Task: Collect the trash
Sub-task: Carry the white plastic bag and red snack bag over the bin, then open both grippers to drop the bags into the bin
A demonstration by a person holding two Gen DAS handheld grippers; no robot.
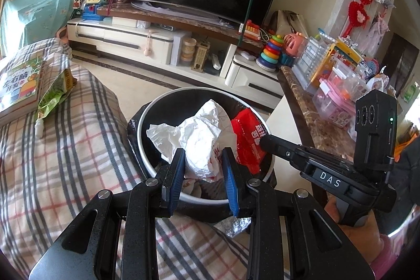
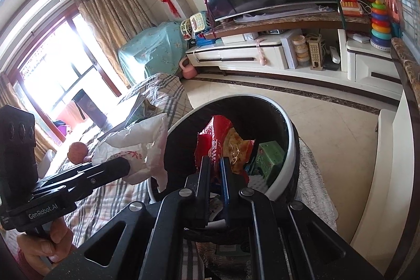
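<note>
Over bin (image 1: 147, 109): left gripper (image 1: 202, 169) pinching crumpled paper (image 1: 194, 138), right gripper (image 2: 214, 175) pinching red wrapper (image 2: 212, 138); neither dropped yet. Green packet (image 1: 55, 93) waits far left.

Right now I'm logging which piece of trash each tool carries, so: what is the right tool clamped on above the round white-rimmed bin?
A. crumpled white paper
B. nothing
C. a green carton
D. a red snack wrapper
D: in the right wrist view the right tool is shut on the red snack wrapper over the round white-rimmed bin; the crumpled white paper sits in the left tool.
</note>
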